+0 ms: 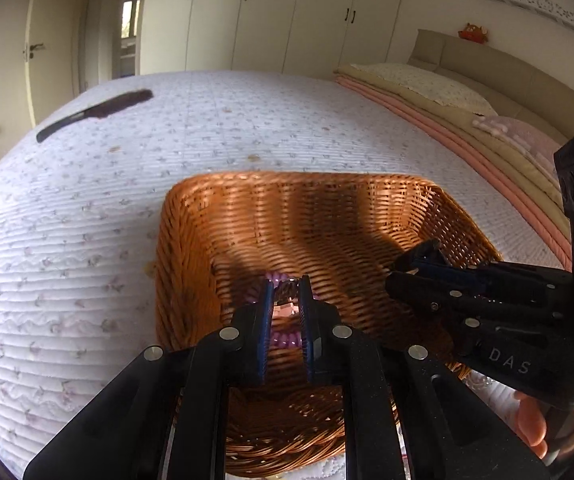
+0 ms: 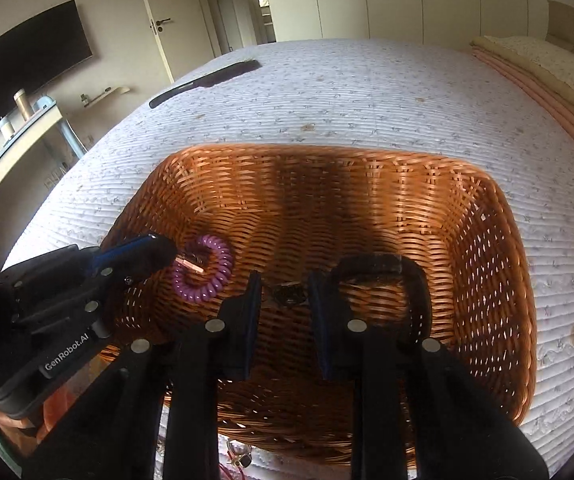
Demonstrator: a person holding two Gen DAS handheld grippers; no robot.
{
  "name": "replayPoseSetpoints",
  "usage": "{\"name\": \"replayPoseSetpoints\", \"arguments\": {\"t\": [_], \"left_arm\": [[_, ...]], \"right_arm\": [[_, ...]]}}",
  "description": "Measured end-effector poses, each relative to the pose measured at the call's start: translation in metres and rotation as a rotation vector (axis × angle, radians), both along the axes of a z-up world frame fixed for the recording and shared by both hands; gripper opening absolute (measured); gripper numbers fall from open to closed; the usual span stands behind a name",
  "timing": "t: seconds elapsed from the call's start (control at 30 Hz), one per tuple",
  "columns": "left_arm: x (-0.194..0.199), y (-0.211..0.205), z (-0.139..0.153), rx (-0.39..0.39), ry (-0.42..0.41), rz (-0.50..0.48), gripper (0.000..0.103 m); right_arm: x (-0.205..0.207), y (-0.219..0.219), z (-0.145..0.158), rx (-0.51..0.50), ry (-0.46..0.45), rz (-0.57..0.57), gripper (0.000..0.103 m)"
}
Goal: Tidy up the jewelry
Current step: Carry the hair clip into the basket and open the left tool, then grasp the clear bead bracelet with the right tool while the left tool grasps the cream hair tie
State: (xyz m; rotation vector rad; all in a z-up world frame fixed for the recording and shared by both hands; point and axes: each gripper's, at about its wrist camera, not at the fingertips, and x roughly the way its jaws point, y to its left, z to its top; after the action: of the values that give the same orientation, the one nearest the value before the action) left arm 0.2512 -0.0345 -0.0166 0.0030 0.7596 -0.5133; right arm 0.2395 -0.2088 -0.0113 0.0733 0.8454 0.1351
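Note:
A brown wicker basket (image 1: 299, 200) (image 2: 327, 168) sits on the bed. Inside it lies a purple spiral hair tie (image 2: 207, 276), partly seen in the left wrist view (image 1: 283, 338). My left gripper (image 1: 287, 286) (image 2: 175, 258) is inside the basket over the hair tie, nearly closed on a small pink-and-dark clip (image 2: 191, 265) (image 1: 285, 300). My right gripper (image 2: 285, 280) (image 1: 411, 264) is open inside the basket, above a small dark jewel piece (image 2: 289, 294). A dark hairband (image 2: 383, 264) lies in the basket by the right finger.
The bed has a white quilted cover (image 1: 207, 140). A black comb (image 1: 95, 114) (image 2: 207, 78) lies far left on it. Folded blankets and pillows (image 1: 447, 100) are at the right. Small jewelry (image 2: 239, 456) lies just outside the basket's near rim.

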Motion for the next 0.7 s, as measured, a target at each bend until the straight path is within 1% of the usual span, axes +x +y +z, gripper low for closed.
{"name": "replayPoseSetpoints", "arguments": {"t": [0.03, 0.07, 0.13, 0.2, 0.23, 0.27, 0.4, 0.5, 0.57, 0.7], "left_arm": [[0.0, 0.001, 0.0, -0.005, 0.004, 0.0, 0.016], [-0.001, 0.001, 0.001, -0.006, 0.003, 0.0, 0.026], [-0.006, 0.004, 0.005, -0.014, -0.013, 0.001, 0.034], [-0.013, 0.008, 0.013, -0.043, -0.02, -0.008, 0.038], [-0.018, 0.01, 0.018, -0.057, -0.028, -0.012, 0.04], [-0.024, 0.012, 0.025, -0.07, -0.04, -0.016, 0.043], [-0.052, 0.018, 0.047, -0.101, -0.082, -0.038, 0.045], [-0.081, 0.026, 0.067, -0.123, -0.121, -0.042, 0.048], [-0.098, 0.034, 0.078, -0.141, -0.143, -0.036, 0.049], [-0.124, 0.051, 0.088, -0.169, -0.169, -0.017, 0.049]], "right_arm": [[-0.001, 0.0, -0.001, 0.001, 0.004, 0.002, 0.022], [-0.003, 0.0, 0.0, -0.002, 0.006, 0.002, 0.022], [-0.009, 0.0, 0.004, -0.021, -0.009, -0.003, 0.022], [-0.017, -0.004, 0.01, -0.014, -0.019, -0.004, 0.028], [-0.021, -0.007, 0.012, -0.009, -0.025, -0.007, 0.032], [-0.027, -0.011, 0.015, -0.008, -0.034, -0.013, 0.034], [-0.054, -0.022, 0.031, 0.003, -0.065, -0.018, 0.035], [-0.085, -0.036, 0.05, 0.026, -0.112, -0.02, 0.035], [-0.105, -0.044, 0.06, 0.022, -0.143, -0.028, 0.035], [-0.139, -0.061, 0.069, 0.003, -0.189, -0.055, 0.035]]}}
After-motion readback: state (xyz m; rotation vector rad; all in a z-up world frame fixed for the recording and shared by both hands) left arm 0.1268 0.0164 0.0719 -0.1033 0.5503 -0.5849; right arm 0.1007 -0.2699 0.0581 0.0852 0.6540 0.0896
